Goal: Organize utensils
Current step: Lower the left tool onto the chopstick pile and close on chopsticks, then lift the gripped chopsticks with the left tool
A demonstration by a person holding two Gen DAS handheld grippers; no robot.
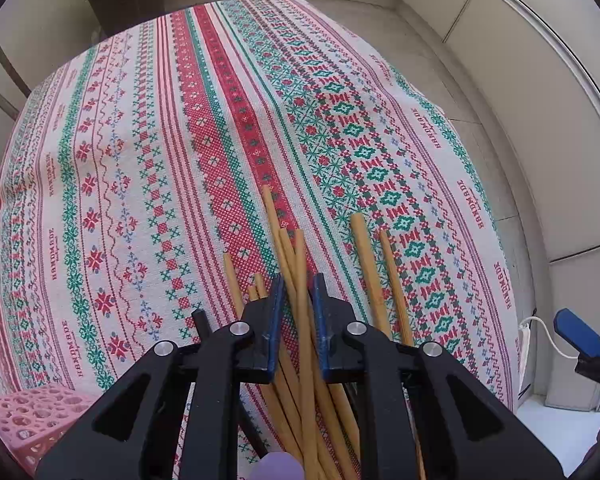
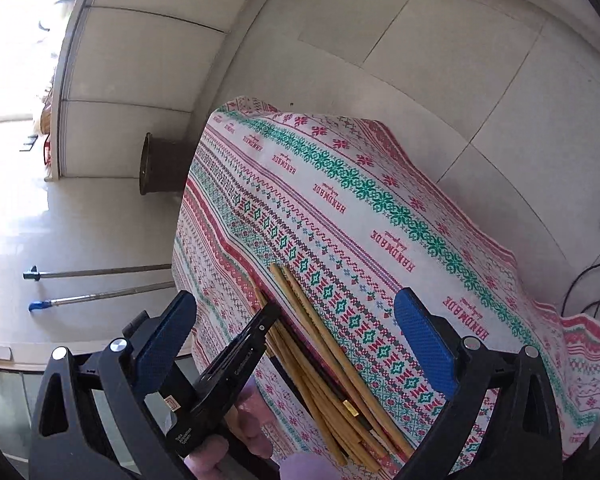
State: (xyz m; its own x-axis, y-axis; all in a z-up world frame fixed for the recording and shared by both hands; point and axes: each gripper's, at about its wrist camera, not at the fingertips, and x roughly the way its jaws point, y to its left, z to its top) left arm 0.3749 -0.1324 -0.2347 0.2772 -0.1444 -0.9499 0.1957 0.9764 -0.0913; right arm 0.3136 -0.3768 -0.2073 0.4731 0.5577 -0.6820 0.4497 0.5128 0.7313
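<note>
Left gripper (image 1: pixel 296 312), lower centre of left view: blue pads pinched onto few bamboo chopsticks (image 1: pixel 300 280) out of loose fan on patterned tablecloth (image 1: pixel 148 152). Right gripper (image 2: pixel 296 332) spread wide, empty, hovering over same pile (lower centre of right view).

Risks, judged:
- Uneven pinch; outer sticks may slip, scatter on lift.
- Pads may snag cloth.
- Pink perforated basket (image 1: pixel 28 424), lower left, likely destination; tilted bundle may miss it.
</note>
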